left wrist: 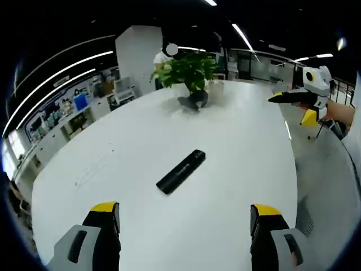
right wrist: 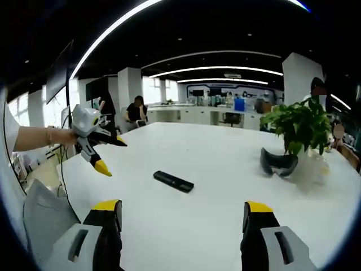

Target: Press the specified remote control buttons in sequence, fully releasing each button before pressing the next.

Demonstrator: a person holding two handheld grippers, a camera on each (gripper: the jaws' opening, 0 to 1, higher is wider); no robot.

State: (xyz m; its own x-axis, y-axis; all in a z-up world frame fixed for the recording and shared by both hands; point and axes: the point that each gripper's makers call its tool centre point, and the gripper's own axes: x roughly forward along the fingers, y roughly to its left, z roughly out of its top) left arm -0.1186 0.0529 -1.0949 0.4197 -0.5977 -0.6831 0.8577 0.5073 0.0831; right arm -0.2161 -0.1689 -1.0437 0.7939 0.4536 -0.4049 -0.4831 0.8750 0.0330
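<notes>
Lying mid-frame on the white table, the remote control sits untouched; left gripper and right gripper gape (both well apart from it). A wide-open jaw risks pressing neighbouring buttons.

No writing, label, brand, number or sign can be read in either view. The black remote control on the white bench shows no legible button marks at this size, and the bright panels along the far wall are too blurred to read.
</notes>
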